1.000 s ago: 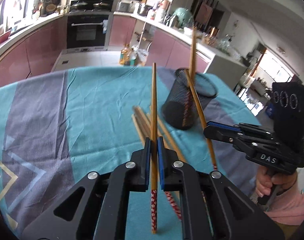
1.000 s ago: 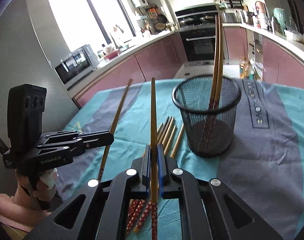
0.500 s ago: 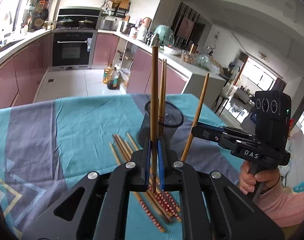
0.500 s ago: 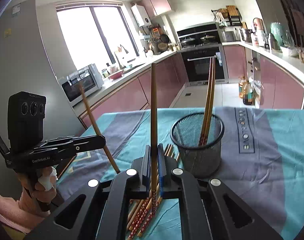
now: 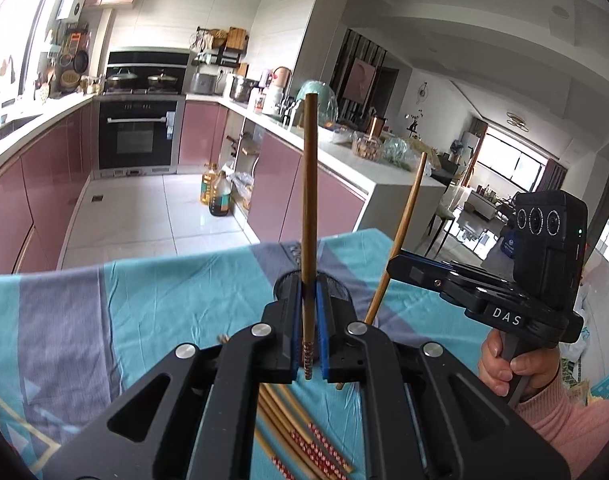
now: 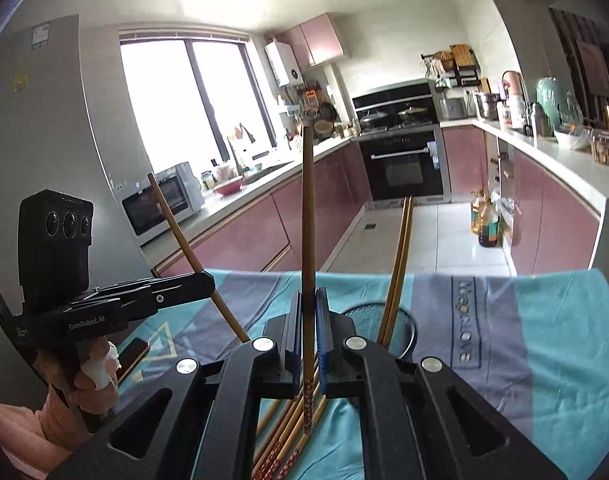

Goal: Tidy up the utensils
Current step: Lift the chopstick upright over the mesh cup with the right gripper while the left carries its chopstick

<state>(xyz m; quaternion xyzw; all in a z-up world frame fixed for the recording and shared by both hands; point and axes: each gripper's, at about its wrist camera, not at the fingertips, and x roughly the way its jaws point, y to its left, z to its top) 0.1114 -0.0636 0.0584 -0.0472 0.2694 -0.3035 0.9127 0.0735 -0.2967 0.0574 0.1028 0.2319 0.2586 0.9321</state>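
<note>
My left gripper (image 5: 309, 300) is shut on a brown chopstick (image 5: 308, 200) that stands upright, its red patterned end below the pads. My right gripper (image 6: 309, 312) is shut on another upright chopstick (image 6: 307, 220). Each gripper shows in the other's view, the right gripper (image 5: 400, 266) holding its chopstick (image 5: 404, 224) tilted, the left gripper (image 6: 200, 280) likewise. The black mesh cup (image 6: 400, 322) sits just behind my right fingers with two chopsticks (image 6: 400, 256) in it. In the left wrist view the cup (image 5: 338, 286) is mostly hidden. Several loose chopsticks (image 5: 304, 436) lie on the cloth below.
The table carries a teal and grey cloth (image 5: 144, 300). A dark phone (image 6: 132, 356) lies on it near the left hand. Kitchen counters, an oven (image 5: 138, 136) and oil bottles (image 5: 216, 196) on the floor stand beyond the far edge.
Both grippers have risen and tilted upward with their chopsticks, so the table has dropped low in both views. The cup has slid behind the fingers.
</note>
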